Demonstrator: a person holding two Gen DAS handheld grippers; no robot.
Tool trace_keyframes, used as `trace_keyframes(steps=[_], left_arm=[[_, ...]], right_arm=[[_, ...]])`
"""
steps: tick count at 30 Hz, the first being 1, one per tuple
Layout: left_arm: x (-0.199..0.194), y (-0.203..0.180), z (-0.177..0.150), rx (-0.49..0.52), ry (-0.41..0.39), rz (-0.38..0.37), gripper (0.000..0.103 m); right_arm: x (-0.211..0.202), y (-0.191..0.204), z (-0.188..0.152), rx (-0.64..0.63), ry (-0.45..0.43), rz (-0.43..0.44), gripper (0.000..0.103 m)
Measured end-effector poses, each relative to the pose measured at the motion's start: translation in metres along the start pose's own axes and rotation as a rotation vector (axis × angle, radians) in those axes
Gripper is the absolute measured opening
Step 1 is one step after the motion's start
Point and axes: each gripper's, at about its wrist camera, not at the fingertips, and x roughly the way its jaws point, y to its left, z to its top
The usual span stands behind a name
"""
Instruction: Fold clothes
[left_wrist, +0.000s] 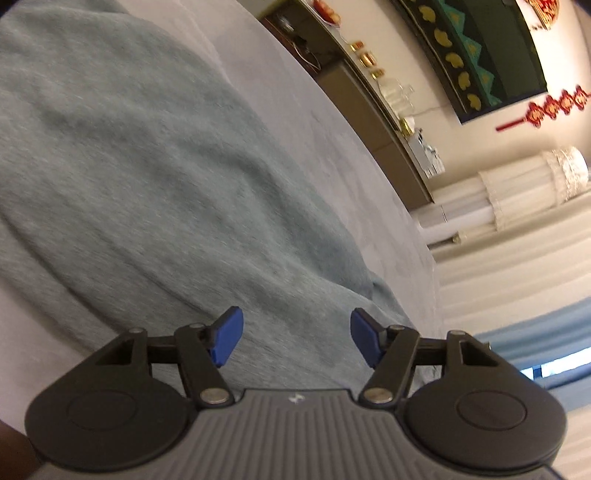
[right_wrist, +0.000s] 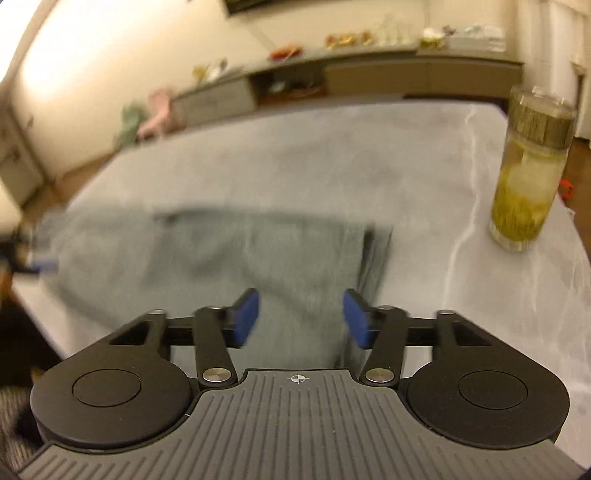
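A grey-green garment (left_wrist: 129, 166) lies spread on a pale grey marbled table (left_wrist: 295, 92). My left gripper (left_wrist: 295, 332) hovers over the garment's near part, open, with only cloth showing below its blue pads (left_wrist: 227, 339). In the right wrist view the same garment (right_wrist: 221, 251) is blurred, and a folded edge with stacked layers shows at its right side (right_wrist: 373, 258). My right gripper (right_wrist: 300, 317) stands open just above that side of the cloth, and nothing is pinched between its blue pads (right_wrist: 245, 317).
A tall glass tumbler (right_wrist: 528, 173) of yellow-green tea stands on the table (right_wrist: 461, 295) to the right of the garment. A low sideboard (right_wrist: 369, 74) with small items runs along the far wall. Pale curtains (left_wrist: 517, 240) hang beyond the table's end.
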Motion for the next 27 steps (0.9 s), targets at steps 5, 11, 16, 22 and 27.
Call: trace_keyframes(steps=[5, 11, 16, 22, 27], left_arm=[[0.023, -0.008, -0.006, 0.025, 0.038, 0.047, 0.064], [0.026, -0.083, 0.030, 0.387, 0.006, 0.088, 0.067], [0.095, -0.148, 0.054, 1.006, 0.133, 0.081, 0.081], [0.176, -0.149, 0.051, 1.353, 0.346, 0.137, 0.080], [0.192, -0.134, 0.057, 1.365, 0.397, 0.172, 0.034]], right_arm=[[0.075, -0.016, 0.036, 0.084, 0.080, -0.133, 0.045], [0.078, -0.009, 0.044, 0.040, 0.042, -0.088, 0.011], [0.054, 0.001, 0.040, -0.021, -0.016, -0.059, 0.000], [0.047, -0.002, 0.032, -0.025, -0.014, -0.038, 0.000], [0.069, -0.015, 0.035, 0.012, 0.012, -0.061, 0.024]])
